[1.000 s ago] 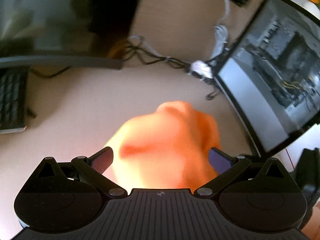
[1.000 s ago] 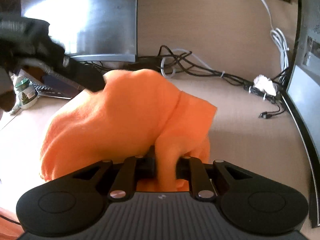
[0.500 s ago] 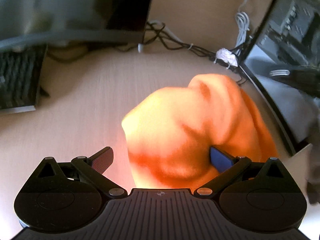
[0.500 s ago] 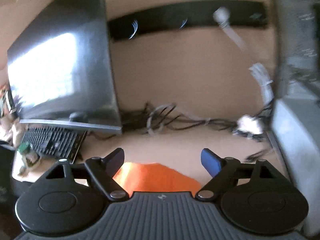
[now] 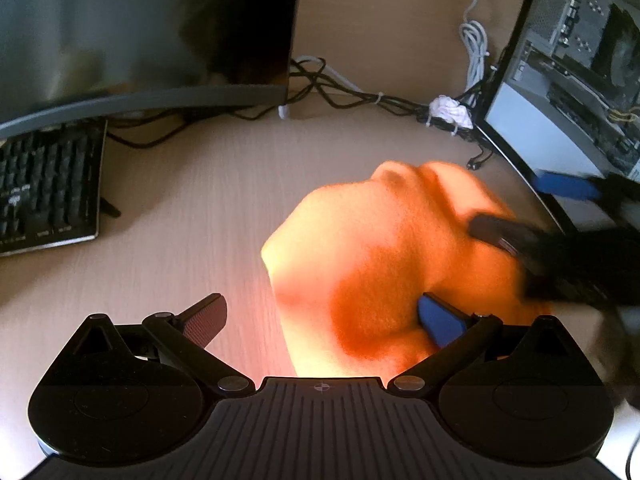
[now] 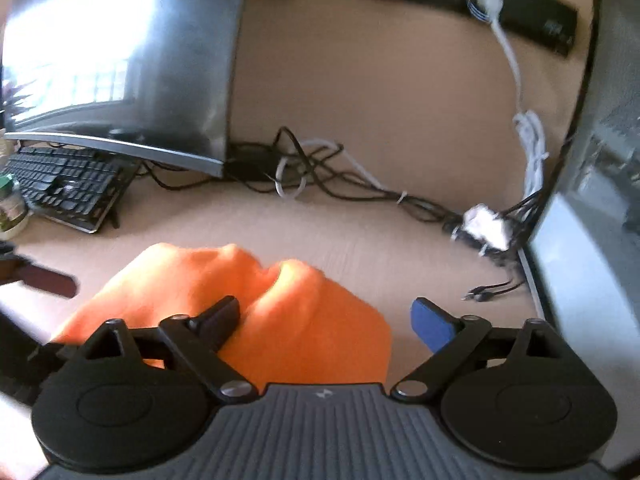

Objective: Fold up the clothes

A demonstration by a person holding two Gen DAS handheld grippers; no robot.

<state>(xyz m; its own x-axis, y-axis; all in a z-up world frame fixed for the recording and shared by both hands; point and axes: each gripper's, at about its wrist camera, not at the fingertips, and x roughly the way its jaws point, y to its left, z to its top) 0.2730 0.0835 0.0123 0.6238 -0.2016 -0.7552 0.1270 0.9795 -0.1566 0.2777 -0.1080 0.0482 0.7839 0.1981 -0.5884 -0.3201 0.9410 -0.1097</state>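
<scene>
One orange cloth (image 5: 384, 272) lies bunched on the desk (image 5: 192, 208) between both spread grippers – left gripper (image 5: 324, 320), right gripper (image 6: 326, 320). Only the right view shows the jar (image 6: 10, 208); each shows one keyboard (image 5: 44, 188) – one monitor (image 6: 120, 60).

- The cloth (image 5: 384, 264) lies bunched on the tabletop (image 5: 192, 216), near the middle.
- The left gripper (image 5: 320, 320) stands at the cloth's near left edge; its right finger touches the cloth.
- The right gripper (image 6: 324, 320) is at the cloth's right side, its left finger on the fabric.
- Behind the cloth to the left stands a monitor (image 5: 140, 28), a keyboard (image 5: 44, 188) below it.
- Cables (image 5: 360, 96) trail along the back.
- A computer case (image 5: 572, 60) stands at the right.
</scene>
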